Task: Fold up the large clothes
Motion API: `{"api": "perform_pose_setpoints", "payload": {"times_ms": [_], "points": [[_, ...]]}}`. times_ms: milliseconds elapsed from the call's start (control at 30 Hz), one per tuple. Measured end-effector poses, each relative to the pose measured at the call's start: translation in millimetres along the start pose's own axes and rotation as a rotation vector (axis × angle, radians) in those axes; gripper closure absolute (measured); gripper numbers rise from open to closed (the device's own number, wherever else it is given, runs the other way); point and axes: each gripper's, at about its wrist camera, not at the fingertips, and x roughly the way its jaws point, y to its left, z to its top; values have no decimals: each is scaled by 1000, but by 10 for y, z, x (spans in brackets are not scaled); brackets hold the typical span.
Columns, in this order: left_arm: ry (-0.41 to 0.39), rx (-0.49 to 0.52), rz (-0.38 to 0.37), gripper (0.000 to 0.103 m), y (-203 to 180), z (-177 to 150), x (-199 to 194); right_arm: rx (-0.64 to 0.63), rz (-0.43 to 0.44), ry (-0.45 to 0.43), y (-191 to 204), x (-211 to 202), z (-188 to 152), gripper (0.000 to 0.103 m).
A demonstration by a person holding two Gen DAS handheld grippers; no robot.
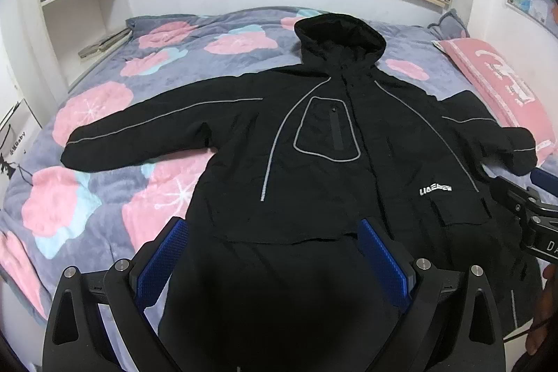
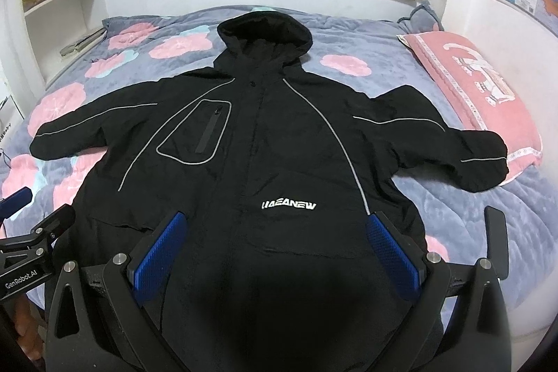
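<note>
Both claws hang wide open over the near hem of the big black hooded padded jacket with grey reflective piping [image 2: 265, 135], and neither grips anything: my left gripper [image 1: 272, 241] shows its blue ribbed pads [image 1: 158, 262] well apart with only dark cloth between them, and my right gripper [image 2: 277, 232] stands the same, its own blue pads [image 2: 392, 253] spread either side of the lower front. That jacket lies front-up and spread flat on the grey quilt with pink flowers [image 1: 104, 107], hood [image 1: 334, 33] pointing away from me toward the striped blind, both sleeves flung out sideways. Using the white chest lettering [image 2: 288, 205] as my mark: the far sleeve cuff [image 2: 484, 159] rests to its right, touching the pink pillow [image 2: 481, 93]; the other cuff [image 1: 75, 150] lies well off to its left on bare quilt; the grey-outlined chest pocket [image 2: 198, 135] sits up and left of it. Nothing looks folded so far, so I judge the first fold is in hand. To do it well I would pinch each sleeve near its cuff, taking both layers, lift just enough to clear the body, and lay it across toward the lettering without dragging the padded front into ridges. The puffy fill will likely spring back, so I would press the crease before letting go.
</note>
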Motion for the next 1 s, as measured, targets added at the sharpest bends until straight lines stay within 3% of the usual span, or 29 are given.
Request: {"api": "perform_pose_setpoints", "payload": {"times_ms": [433,600,833,1000], "points": [[-8,-27,-32,5,80,130,264,11,0,30,14,401,202,0],[-16,-113,-63,5,304,148,431,-43,-3,-63,-37,656,341,0],[-82,-306,23,5,1343,176,697,-16,107,-109,-185,1402,328,0],[-167,-465,109,5,2391,257,853,6,129,-40,-116,1927,87,0]]}}
